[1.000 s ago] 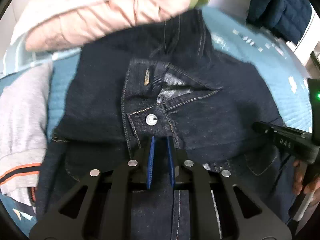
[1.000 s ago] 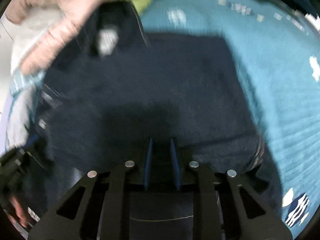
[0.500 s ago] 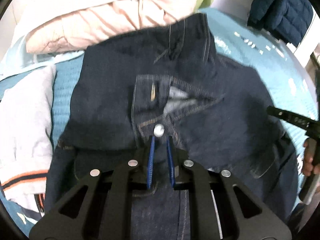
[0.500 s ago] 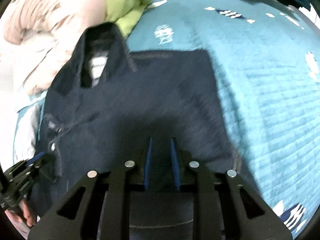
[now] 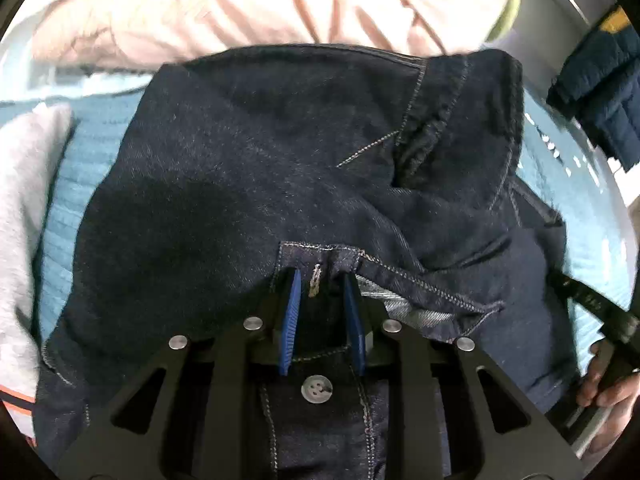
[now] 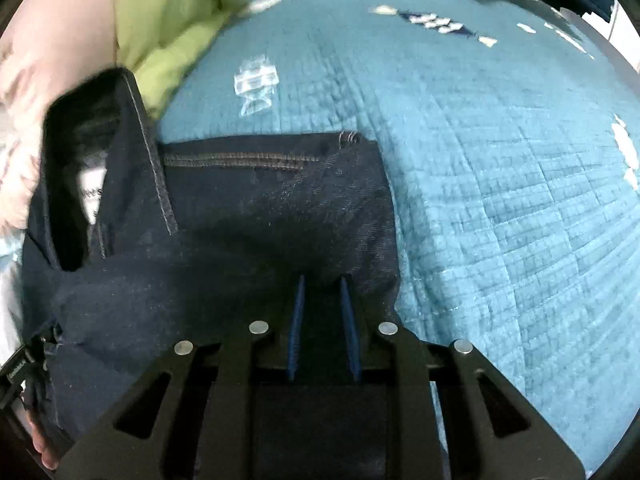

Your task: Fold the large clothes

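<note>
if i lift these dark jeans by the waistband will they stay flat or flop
The dark jeans will probably flop: the denim already creases and bunches around the left gripper, whose jaws are opening with the waistband between them. They look fairly heavy for cloth, with thick stitched seams. On the quilted blue bedspread they would likely drag rather than slide.

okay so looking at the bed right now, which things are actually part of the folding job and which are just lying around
In the job:
dark denim jeans
left gripper, jaws opening at the waistband
right gripper, on the denim

Lying about:
pink padded jacket
grey garment
navy quilted jacket
green garment
teal quilt
</note>
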`<action>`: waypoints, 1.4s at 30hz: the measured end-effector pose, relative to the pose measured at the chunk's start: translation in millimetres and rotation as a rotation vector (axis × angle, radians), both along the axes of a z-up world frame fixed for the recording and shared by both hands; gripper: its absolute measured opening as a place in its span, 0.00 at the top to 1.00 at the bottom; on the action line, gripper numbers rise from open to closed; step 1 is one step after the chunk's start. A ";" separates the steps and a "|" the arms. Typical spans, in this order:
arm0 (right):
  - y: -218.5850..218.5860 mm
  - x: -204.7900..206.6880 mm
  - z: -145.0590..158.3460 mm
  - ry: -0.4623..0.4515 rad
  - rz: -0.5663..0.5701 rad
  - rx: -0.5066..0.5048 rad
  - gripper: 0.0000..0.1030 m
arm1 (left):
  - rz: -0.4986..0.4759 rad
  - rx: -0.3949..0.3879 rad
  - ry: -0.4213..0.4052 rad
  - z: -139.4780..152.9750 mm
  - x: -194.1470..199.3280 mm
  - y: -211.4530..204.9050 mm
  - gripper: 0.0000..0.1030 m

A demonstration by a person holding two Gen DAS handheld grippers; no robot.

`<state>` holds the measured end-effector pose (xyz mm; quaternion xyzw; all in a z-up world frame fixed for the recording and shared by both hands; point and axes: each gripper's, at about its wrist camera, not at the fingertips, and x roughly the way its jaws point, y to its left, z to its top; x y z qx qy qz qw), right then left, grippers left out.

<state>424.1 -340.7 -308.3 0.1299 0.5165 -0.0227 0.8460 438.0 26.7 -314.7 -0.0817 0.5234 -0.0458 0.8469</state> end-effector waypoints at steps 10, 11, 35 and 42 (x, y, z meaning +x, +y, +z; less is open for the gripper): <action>-10.7 -21.7 20.6 -0.009 0.022 0.088 0.21 | -0.092 0.084 0.002 17.8 -27.3 -7.2 0.12; -13.4 -25.8 24.6 -0.029 0.007 0.089 0.18 | -0.111 0.057 0.008 18.1 -30.5 -0.2 0.12; -17.3 68.8 31.0 0.090 0.091 0.055 0.15 | 0.023 0.100 0.053 27.3 75.2 73.2 0.11; -16.5 93.8 4.2 0.134 0.043 0.074 0.27 | 0.115 -0.041 0.107 -1.6 117.6 92.8 0.08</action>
